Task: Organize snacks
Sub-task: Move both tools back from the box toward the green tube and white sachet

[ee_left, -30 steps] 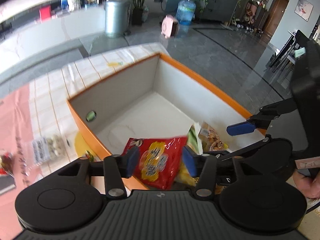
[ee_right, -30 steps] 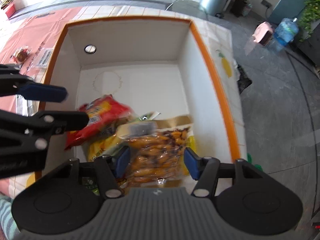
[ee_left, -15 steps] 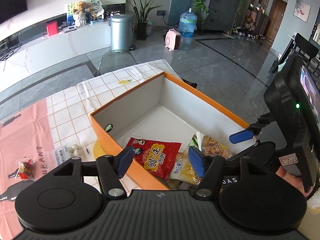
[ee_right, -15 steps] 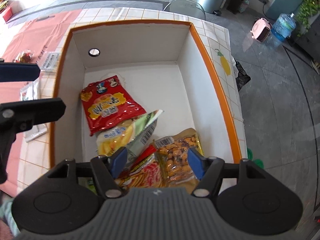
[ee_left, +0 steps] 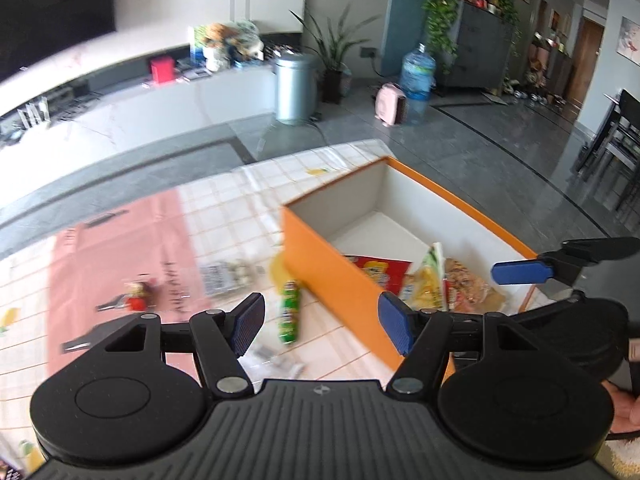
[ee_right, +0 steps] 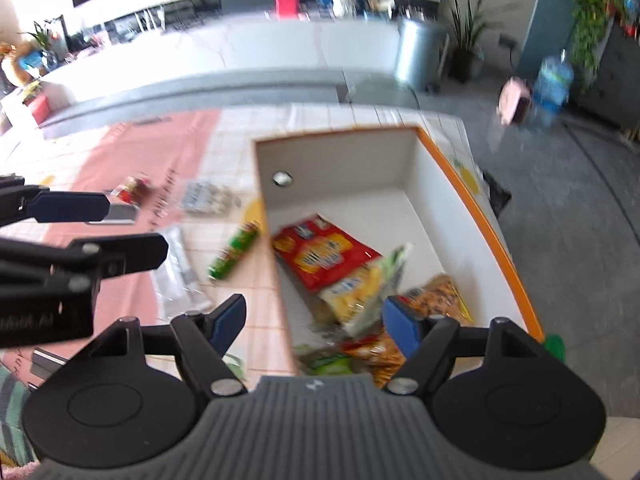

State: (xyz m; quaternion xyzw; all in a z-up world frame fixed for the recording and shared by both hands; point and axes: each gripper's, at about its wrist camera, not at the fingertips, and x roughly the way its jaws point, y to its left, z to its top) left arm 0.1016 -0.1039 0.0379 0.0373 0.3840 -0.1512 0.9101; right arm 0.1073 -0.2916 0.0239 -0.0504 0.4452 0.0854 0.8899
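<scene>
An orange box with white inside (ee_left: 320,256) (ee_right: 476,204) stands on the tiled tablecloth. In it lie a red snack bag (ee_right: 324,254) (ee_left: 378,270), a yellow-green bag (ee_right: 360,292) and a bag of brown nuts (ee_right: 440,296) (ee_left: 466,284). A green snack tube (ee_left: 290,312) (ee_right: 234,250) lies on the table just left of the box. My left gripper (ee_left: 322,322) is open and empty above the table near the tube. My right gripper (ee_right: 316,322) is open and empty over the box's near left wall.
A clear packet of pale sweets (ee_left: 230,276) (ee_right: 206,196), a small red wrapped snack (ee_left: 138,298) (ee_right: 134,190) and clear wrappers (ee_right: 180,272) lie on the pink and tiled cloth left of the box. The table edge and grey floor lie right of the box.
Both grippers have let go of their bags into the box, opened, and pulled up and back to the left. The green tube and loose snacks on the table have come into view.
</scene>
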